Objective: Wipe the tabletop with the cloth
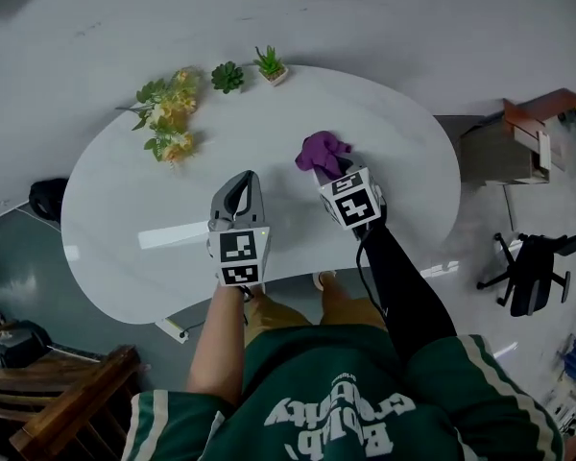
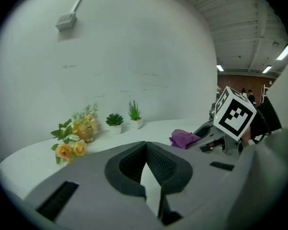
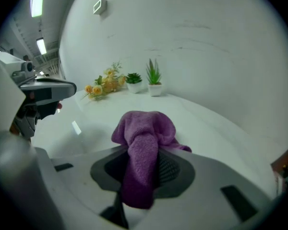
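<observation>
A purple cloth is bunched up over the white oval tabletop, held by my right gripper. In the right gripper view the cloth is pinched between the jaws and hangs out in front of them. My left gripper hovers over the table's front middle, left of the cloth. Its jaws are closed together with nothing between them. From the left gripper view the cloth and the right gripper show at the right.
A bunch of yellow flowers lies at the table's back left. Two small potted plants stand at the back edge. A cardboard box and an office chair sit on the floor to the right.
</observation>
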`<state>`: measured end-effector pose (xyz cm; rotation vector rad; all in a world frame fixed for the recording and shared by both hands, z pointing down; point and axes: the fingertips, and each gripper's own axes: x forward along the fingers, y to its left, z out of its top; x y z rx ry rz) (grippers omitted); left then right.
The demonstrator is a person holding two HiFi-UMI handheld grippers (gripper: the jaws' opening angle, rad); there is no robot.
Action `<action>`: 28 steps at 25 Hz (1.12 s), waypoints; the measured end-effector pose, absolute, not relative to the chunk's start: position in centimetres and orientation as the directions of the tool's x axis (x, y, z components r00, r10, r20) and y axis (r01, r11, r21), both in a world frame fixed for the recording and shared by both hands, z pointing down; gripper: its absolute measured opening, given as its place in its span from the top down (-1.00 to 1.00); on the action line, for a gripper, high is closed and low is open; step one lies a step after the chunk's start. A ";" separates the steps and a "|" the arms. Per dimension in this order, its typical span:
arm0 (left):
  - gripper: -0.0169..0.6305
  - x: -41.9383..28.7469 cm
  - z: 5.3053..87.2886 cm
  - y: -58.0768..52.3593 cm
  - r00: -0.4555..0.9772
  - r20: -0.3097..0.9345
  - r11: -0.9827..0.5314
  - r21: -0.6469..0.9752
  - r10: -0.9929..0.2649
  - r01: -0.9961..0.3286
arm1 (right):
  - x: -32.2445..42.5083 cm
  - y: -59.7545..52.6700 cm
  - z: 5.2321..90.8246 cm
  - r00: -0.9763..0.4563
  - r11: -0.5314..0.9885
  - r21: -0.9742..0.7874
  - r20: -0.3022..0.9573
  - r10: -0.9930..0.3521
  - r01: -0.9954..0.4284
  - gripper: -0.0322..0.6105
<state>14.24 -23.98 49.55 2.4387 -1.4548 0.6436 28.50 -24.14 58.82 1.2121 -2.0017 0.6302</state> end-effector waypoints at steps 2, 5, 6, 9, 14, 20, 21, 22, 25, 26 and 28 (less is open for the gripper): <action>0.94 17.7 49.9 -24.1 0.432 0.481 -0.503 -0.023 -0.763 -0.864 | 32.8 -24.1 58.8 -0.286 0.406 -0.038 0.770 -0.570 -0.913 0.51; 0.94 22.8 50.1 -24.0 0.474 0.479 -0.545 -0.013 -0.739 -0.838 | 39.4 -23.3 58.8 -0.226 0.331 -0.023 0.773 -0.593 -0.943 0.51; 0.94 24.5 50.1 -24.0 0.489 0.477 -0.561 -0.010 -0.730 -0.827 | 41.5 -23.0 58.8 -0.205 0.304 -0.017 0.774 -0.599 -0.953 0.51; 0.94 28.9 49.8 -24.0 0.533 0.467 -0.608 -0.011 -0.705 -0.794 | 47.4 -21.7 58.8 -0.139 0.223 0.000 0.779 -0.611 -0.975 0.51; 0.94 34.3 49.0 -23.6 0.587 0.448 -0.660 -0.009 -0.674 -0.751 | 56.0 -18.9 58.6 -0.035 0.097 0.032 0.787 -0.616 -0.995 0.51; 0.94 36.7 48.0 -22.3 0.605 0.447 -0.682 -0.015 -0.659 -0.732 | 61.8 -16.7 58.4 0.063 -0.034 0.054 0.783 -0.619 -0.998 0.50; 0.94 36.5 47.8 -22.2 0.601 0.447 -0.678 -0.018 -0.663 -0.735 | 62.2 -16.6 58.3 0.075 -0.050 0.057 0.782 -0.619 -0.997 0.50; 0.94 36.0 47.6 -22.2 0.594 0.448 -0.673 -0.022 -0.668 -0.740 | 62.3 -16.5 58.3 0.084 -0.061 0.058 0.780 -0.620 -0.996 0.50; 0.94 33.7 46.9 -22.1 0.563 0.451 -0.648 -0.048 -0.693 -0.760 | 61.3 -16.5 57.5 0.057 -0.085 0.002 0.768 -0.638 -0.996 0.52; 0.94 32.7 46.6 -22.1 0.549 0.451 -0.637 -0.059 -0.704 -0.768 | 60.4 -16.7 56.9 0.027 -0.085 -0.038 0.755 -0.656 -0.996 0.52; 0.94 30.5 46.0 -22.0 0.517 0.450 -0.607 -0.074 -0.728 -0.791 | 57.5 -17.1 55.5 -0.041 -0.054 -0.108 0.720 -0.693 -0.993 0.52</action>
